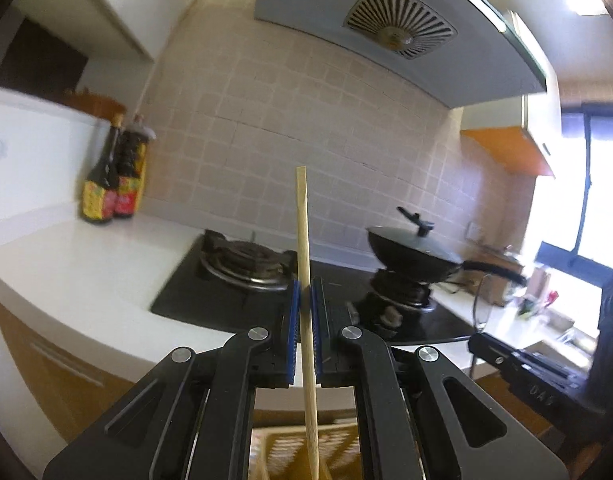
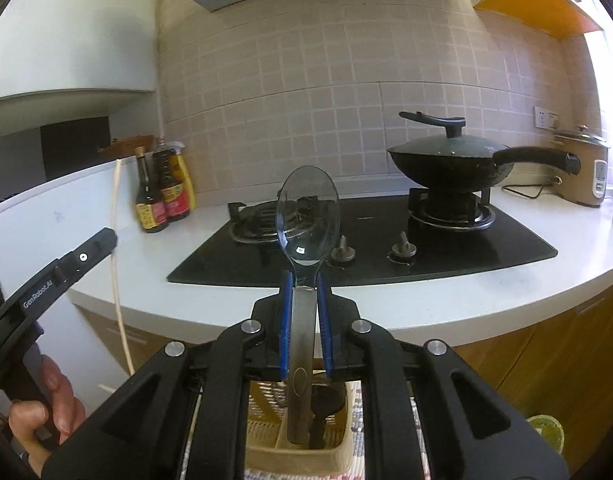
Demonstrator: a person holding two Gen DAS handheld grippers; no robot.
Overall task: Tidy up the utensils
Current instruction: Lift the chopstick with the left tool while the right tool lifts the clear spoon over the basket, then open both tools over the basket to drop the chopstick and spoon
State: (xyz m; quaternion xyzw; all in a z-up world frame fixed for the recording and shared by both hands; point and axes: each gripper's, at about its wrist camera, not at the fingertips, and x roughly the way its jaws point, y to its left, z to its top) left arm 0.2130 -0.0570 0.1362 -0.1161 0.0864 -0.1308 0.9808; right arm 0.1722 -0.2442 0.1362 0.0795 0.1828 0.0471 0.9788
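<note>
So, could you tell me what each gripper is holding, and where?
Left gripper: a wooden chopstick, gripped partway along its length. Right gripper: a metal spoon, gripped on the handle just below the bowl.

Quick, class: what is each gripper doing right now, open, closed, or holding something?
Left gripper: closed on a wooden chopstick, held upright.
Right gripper: closed on the handle of a metal spoon, bowl pointing up.

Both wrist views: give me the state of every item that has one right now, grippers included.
left gripper: shut on chopstick
chopstick: clamped, upright
right gripper: shut on spoon
spoon: held by handle, bowl up
wok: lidded, on right burner
left burner: bare, no flame seen
sauce bottles: upright, capped
utensil basket: below grippers, holding utensils
</note>
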